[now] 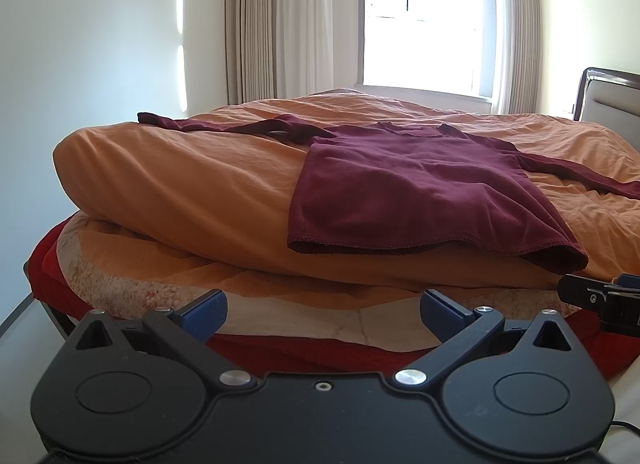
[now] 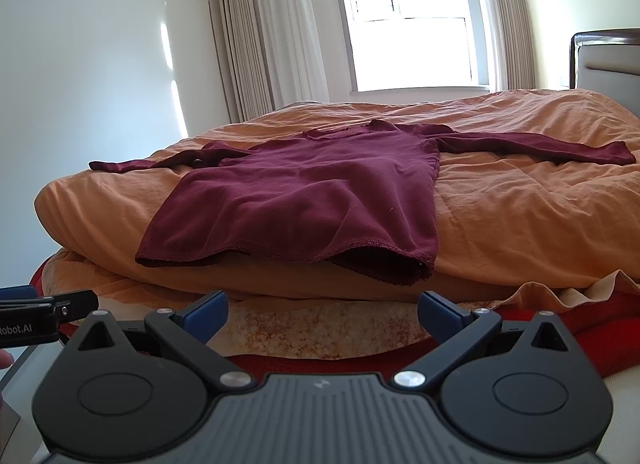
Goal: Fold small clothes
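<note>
A small maroon long-sleeved shirt [image 1: 404, 188] [image 2: 304, 200] lies flat on an orange duvet [image 1: 180, 192] [image 2: 520, 216], sleeves spread to both sides, its hem hanging over the near edge. My left gripper [image 1: 323, 314] is open and empty, below and in front of the hem, left of the shirt's middle. Just below the hem's right corner, my right gripper [image 2: 322, 314] is open too, with nothing between its blue pads. Each gripper shows at the edge of the other's view.
The bed carries layered covers: a pale patterned quilt [image 2: 320, 334] and a red blanket [image 1: 304, 356] under the duvet. A headboard [image 2: 604, 60] stands at the right. A window [image 2: 412, 24] with curtains is behind the bed. A white wall is on the left.
</note>
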A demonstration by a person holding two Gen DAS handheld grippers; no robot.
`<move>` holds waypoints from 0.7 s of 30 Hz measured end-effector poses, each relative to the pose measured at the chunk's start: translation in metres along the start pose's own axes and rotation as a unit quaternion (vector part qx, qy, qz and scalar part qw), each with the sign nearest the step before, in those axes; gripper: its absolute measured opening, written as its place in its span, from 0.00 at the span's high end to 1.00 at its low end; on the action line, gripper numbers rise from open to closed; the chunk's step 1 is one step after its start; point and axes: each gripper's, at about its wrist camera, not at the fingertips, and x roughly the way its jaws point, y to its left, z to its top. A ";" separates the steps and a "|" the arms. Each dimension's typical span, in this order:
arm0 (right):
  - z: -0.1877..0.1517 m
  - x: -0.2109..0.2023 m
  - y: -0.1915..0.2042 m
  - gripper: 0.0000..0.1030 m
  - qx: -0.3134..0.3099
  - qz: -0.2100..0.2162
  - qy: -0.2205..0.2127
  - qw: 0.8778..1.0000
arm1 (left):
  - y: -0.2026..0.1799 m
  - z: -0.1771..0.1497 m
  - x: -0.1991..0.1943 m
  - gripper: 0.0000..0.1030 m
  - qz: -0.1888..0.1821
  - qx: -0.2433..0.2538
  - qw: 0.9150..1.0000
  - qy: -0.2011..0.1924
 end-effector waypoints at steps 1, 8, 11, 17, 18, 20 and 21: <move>0.000 0.000 0.000 0.00 0.000 0.000 0.000 1.000 | 0.000 0.000 0.000 0.01 0.000 0.000 1.000 0.000; 0.000 0.000 0.001 0.00 0.000 -0.001 0.000 1.000 | 0.000 0.000 0.000 0.01 0.000 0.000 1.000 0.000; -0.001 0.000 0.001 0.00 -0.002 -0.003 0.000 1.000 | 0.000 0.000 0.000 0.01 0.000 0.000 1.000 0.000; 0.001 0.001 0.001 0.00 -0.009 -0.010 -0.002 1.000 | 0.000 0.002 0.005 0.01 -0.001 0.002 1.000 0.010; 0.001 0.001 0.001 0.00 -0.011 -0.012 -0.003 1.000 | 0.000 0.002 0.006 0.01 -0.001 0.003 1.000 0.012; 0.003 0.000 0.001 0.00 -0.013 -0.016 -0.006 1.000 | -0.001 0.003 0.008 0.01 -0.003 0.006 1.000 0.015; 0.005 0.000 0.000 0.00 -0.014 -0.017 -0.008 1.000 | -0.002 0.003 0.010 0.01 -0.003 0.008 1.000 0.017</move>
